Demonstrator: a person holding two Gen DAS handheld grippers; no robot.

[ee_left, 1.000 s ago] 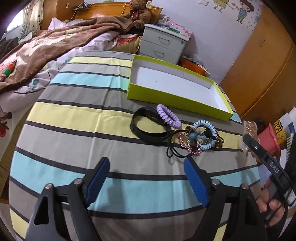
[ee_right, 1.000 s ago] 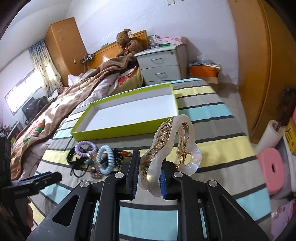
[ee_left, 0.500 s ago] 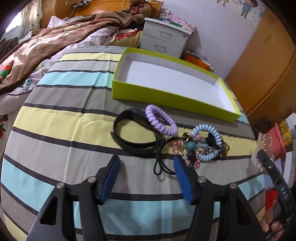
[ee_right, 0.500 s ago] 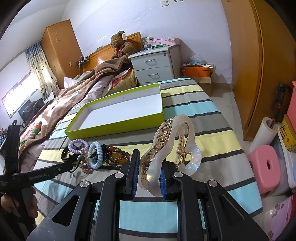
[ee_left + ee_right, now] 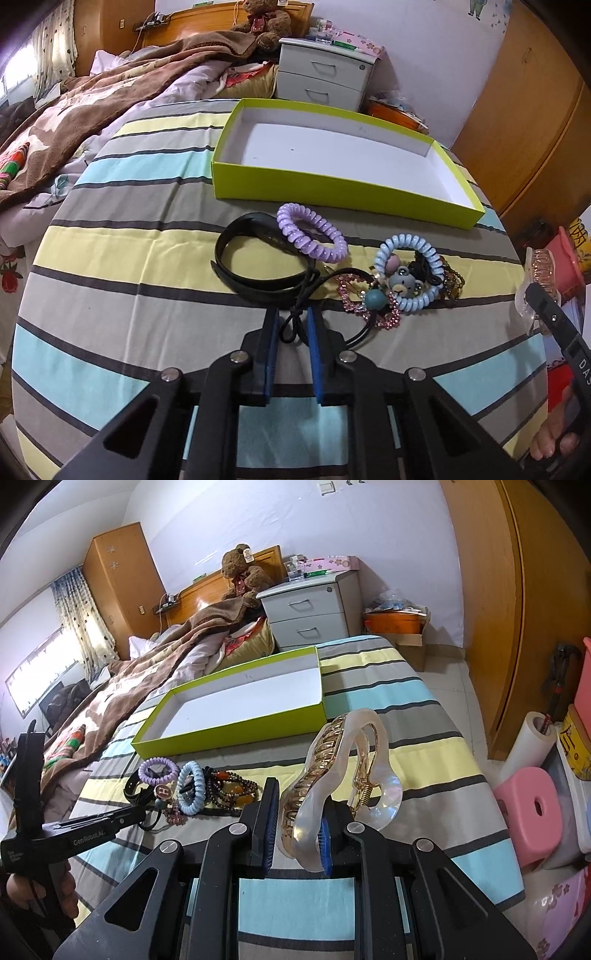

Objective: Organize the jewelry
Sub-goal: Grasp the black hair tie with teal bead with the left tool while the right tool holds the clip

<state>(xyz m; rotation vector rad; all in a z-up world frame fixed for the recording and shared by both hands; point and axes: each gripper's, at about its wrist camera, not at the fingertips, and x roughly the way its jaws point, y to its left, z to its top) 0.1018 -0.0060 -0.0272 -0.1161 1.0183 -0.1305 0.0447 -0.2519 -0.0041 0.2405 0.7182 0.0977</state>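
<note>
Your left tool is closing its jaws around the thin black cord that trails from the jewelry pile; the cord lies between the blue pads, but whether they already pinch it you cannot tell. Your right tool is clenched on the pearly claw hair clip, held up above the striped bed cover. Just beyond the left tool lie a black strap, a purple coil hair tie, a light blue coil hair tie with a little bear charm, a pink sparkly piece and brown bead bracelets, all touching or overlapping in one heap. Behind the heap, near it but apart, sits the lime-green box, open, its white inside holding nothing. Bare striped cover spreads on the left tool's left and between the two tools. On the right tool's right the bed edge drops to the floor, where a pink stool and a white roll stand close by.
</note>
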